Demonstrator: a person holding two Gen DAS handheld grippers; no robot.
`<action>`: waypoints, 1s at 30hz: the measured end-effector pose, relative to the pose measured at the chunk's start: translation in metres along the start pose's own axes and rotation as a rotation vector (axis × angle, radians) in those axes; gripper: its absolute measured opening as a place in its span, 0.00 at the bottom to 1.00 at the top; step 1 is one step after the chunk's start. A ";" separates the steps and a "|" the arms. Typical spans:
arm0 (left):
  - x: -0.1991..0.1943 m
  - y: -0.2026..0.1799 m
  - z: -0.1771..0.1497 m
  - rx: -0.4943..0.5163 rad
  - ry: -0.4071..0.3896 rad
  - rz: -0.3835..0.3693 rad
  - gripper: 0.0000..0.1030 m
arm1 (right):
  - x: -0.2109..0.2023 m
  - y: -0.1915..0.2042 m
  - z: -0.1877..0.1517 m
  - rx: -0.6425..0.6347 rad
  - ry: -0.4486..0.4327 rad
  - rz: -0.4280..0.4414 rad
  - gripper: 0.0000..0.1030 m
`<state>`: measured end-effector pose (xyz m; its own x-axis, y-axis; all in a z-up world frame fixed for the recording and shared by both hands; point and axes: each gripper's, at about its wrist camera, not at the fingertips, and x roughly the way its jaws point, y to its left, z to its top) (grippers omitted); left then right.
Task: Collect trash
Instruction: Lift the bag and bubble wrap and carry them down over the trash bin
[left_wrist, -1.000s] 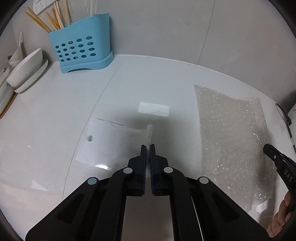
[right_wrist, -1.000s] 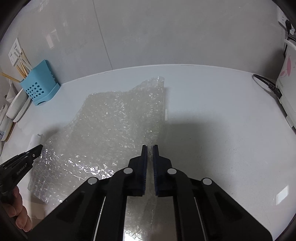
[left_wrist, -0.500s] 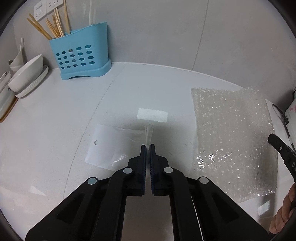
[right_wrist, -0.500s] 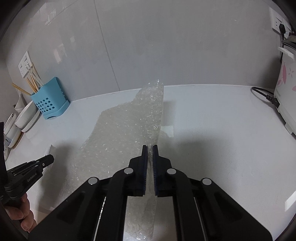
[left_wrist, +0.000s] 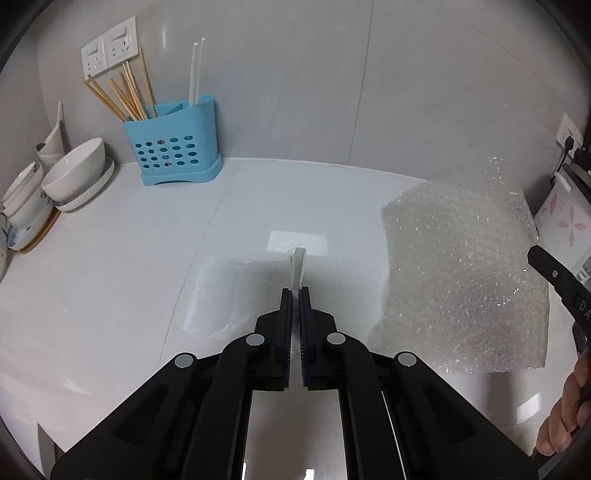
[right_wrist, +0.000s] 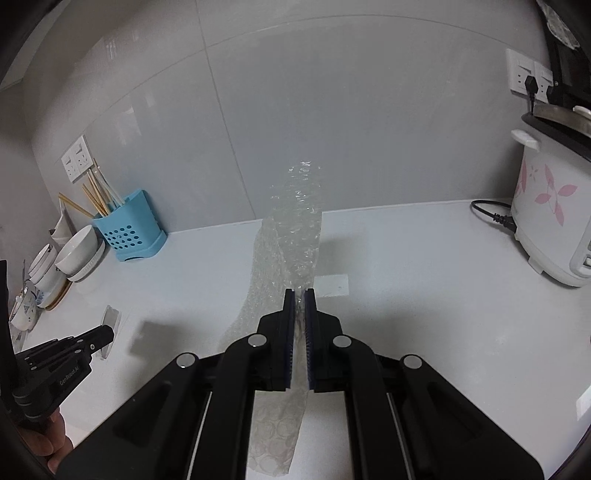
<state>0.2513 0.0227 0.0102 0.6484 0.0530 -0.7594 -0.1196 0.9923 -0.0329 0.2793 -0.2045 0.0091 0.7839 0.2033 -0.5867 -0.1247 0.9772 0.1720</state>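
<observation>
White kitchen counter (left_wrist: 110, 280), grey tiled wall behind, socket plates up on the wall.

Left wrist view: the left gripper (left_wrist: 295, 295) is sitting at 6 o'clock with its jaws pressed together on an edge of a clear plastic bag (left_wrist: 236, 295). The bag is hanging out to the gripper's 10 o'clock, most of it apparently clear of the counter; whether the far corner is touching cannot be told. At 3 o'clock a sheet of bubble wrap (left_wrist: 461, 280) is hanging in the air, with the right gripper (left_wrist: 550, 275) showing side-on at its edge. A blue utensil holder (left_wrist: 173, 151) with chopsticks is standing at 11 o'clock by the wall, and stacked bowls (left_wrist: 74, 173) at 9 to 10 o'clock.

Right wrist view: the right gripper's jaws are clamped on the bubble wrap (right_wrist: 291, 243), which is running up to 12 o'clock and trailing below the jaws toward 6. The left gripper (right_wrist: 107, 332) is showing at 8 o'clock with the bag edge at its tip. A rice cooker (right_wrist: 550, 221) and its cord are standing at 3 o'clock.

Step in hand, by judgement: both pieces of trash are picked and lifted, so the carry-off is beginning. No bin is visible in either view. The next move calls for keeping both grips firm, since both films are thin and slippery, and for carrying the sheets clear of the bowls and cooker to wherever trash is being gathered.
</observation>
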 end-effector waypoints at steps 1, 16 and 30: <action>-0.008 -0.001 -0.002 0.001 -0.005 -0.002 0.03 | -0.008 0.001 0.000 -0.002 -0.005 0.001 0.04; -0.104 -0.032 -0.037 0.013 -0.054 -0.052 0.03 | -0.129 -0.006 -0.005 -0.032 -0.078 -0.015 0.04; -0.200 -0.050 -0.091 0.014 -0.117 -0.100 0.03 | -0.238 -0.001 -0.034 -0.077 -0.127 -0.015 0.04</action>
<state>0.0593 -0.0473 0.1044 0.7397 -0.0344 -0.6721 -0.0401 0.9947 -0.0950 0.0721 -0.2522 0.1211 0.8561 0.1839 -0.4830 -0.1549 0.9829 0.0996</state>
